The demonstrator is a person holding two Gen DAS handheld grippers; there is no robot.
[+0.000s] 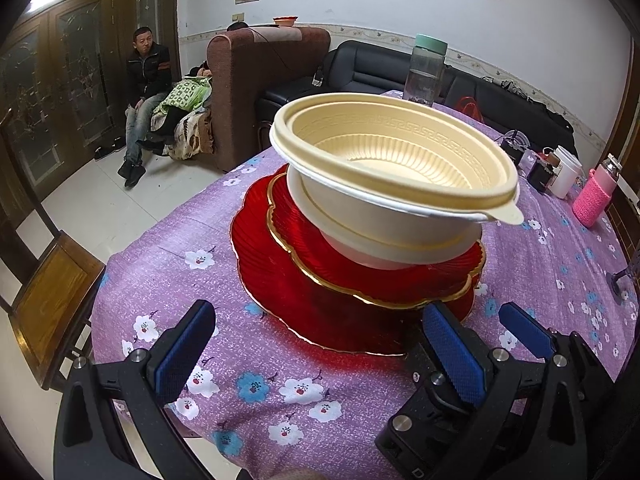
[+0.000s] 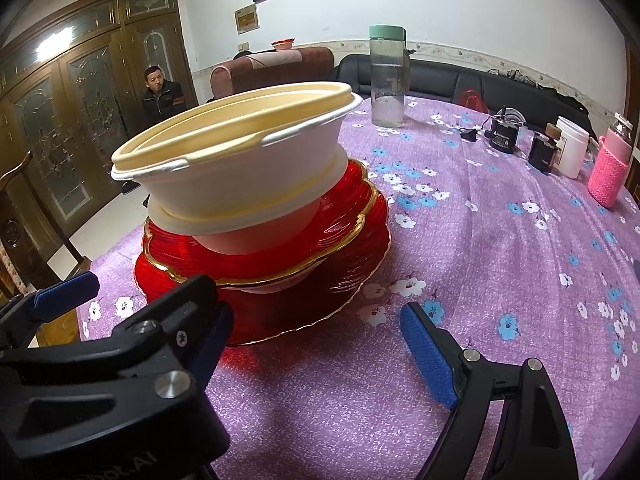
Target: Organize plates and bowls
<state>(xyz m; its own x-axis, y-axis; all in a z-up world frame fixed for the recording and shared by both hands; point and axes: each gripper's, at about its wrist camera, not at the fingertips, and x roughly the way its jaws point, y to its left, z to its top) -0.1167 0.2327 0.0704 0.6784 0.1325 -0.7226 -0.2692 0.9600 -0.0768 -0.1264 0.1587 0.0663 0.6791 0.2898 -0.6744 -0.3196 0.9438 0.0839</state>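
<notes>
A stack stands on the purple flowered tablecloth: a large red plate (image 1: 288, 312) at the bottom, a smaller gold-rimmed red plate (image 1: 320, 252) on it, then nested cream bowls (image 1: 384, 184), the top one tilted. The stack also shows in the right wrist view, with the bowls (image 2: 248, 160) and the red plates (image 2: 320, 264). My left gripper (image 1: 324, 344) is open and empty just in front of the stack. My right gripper (image 2: 316, 344) is open and empty, close beside the left one, its fingers (image 1: 520, 332) showing at the right of the left wrist view.
A clear bottle with a green lid (image 2: 387, 76) stands behind the stack. Black gadgets (image 2: 504, 136), a white cup (image 2: 572, 146) and a pink-sleeved bottle (image 2: 608, 168) sit at the far right. A wooden chair (image 1: 52, 300) stands at the table's left edge. A man (image 1: 146, 92) sits beyond.
</notes>
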